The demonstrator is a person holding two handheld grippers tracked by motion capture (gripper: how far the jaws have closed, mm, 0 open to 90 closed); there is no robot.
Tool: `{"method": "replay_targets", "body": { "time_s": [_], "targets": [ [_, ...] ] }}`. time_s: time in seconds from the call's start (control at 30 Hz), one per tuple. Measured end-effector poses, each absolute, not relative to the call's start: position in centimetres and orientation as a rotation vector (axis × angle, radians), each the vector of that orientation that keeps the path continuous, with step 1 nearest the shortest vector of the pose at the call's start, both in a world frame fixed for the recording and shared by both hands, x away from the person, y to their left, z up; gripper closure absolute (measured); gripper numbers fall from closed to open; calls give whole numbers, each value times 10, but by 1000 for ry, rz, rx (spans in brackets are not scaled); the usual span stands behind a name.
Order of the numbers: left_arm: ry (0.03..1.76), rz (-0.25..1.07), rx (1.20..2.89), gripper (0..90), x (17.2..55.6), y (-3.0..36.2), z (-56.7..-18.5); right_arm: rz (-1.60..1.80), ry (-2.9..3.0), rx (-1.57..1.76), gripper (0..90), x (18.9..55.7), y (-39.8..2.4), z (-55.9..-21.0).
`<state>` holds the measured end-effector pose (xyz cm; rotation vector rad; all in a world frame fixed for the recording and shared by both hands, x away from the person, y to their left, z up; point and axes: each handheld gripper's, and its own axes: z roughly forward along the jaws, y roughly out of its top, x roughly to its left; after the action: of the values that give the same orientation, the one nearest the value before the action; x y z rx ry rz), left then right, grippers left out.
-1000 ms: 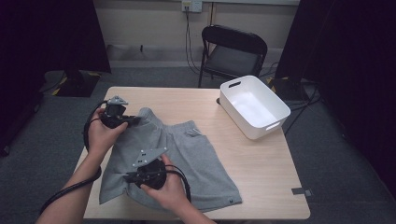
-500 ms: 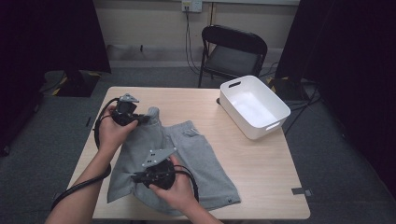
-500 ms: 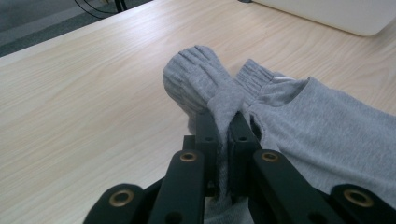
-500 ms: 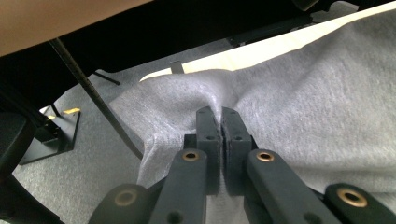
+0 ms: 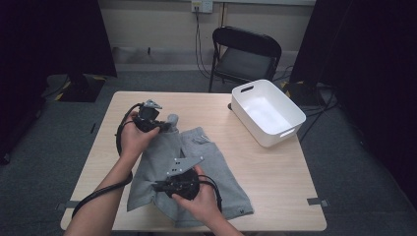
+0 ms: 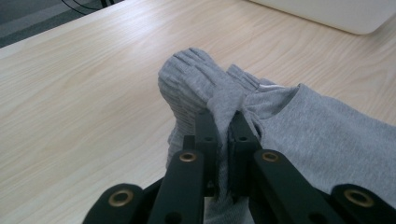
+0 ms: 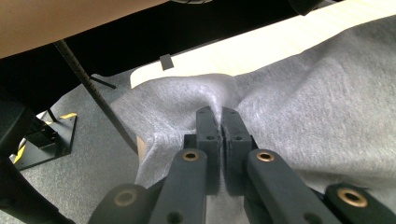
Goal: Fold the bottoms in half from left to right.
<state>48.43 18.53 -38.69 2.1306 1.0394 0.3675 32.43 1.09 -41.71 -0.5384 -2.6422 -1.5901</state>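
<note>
On the wooden table (image 5: pixel 275 177) lie grey shorts (image 5: pixel 211 167). The left gripper (image 6: pixel 223 122) pinches the waistband, the right gripper (image 7: pixel 220 122) pinches a leg hem. I think they are folding one side over; next, carry it across evenly

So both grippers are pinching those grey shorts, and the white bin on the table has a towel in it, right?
Not quite: the white bin is empty, as the high view shows. Both the left gripper and the right gripper do pinch the grey shorts.
</note>
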Motion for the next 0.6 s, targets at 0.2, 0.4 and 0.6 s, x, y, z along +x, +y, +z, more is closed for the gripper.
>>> {"method": "replay_targets", "body": {
  "time_s": [0.2, 0.4, 0.6],
  "targets": [
    [1029, 357, 2163, 856, 490, 170, -396, -1585, -2635, -564, 885, 326, -2, -425],
    [1015, 356, 2181, 854, 493, 155, -398, -1595, -2616, -592, 885, 327, -15, -429],
    [1006, 356, 2200, 851, 497, 138, -403, -1604, -2609, -624, 884, 328, -31, -431]
  ]
}}
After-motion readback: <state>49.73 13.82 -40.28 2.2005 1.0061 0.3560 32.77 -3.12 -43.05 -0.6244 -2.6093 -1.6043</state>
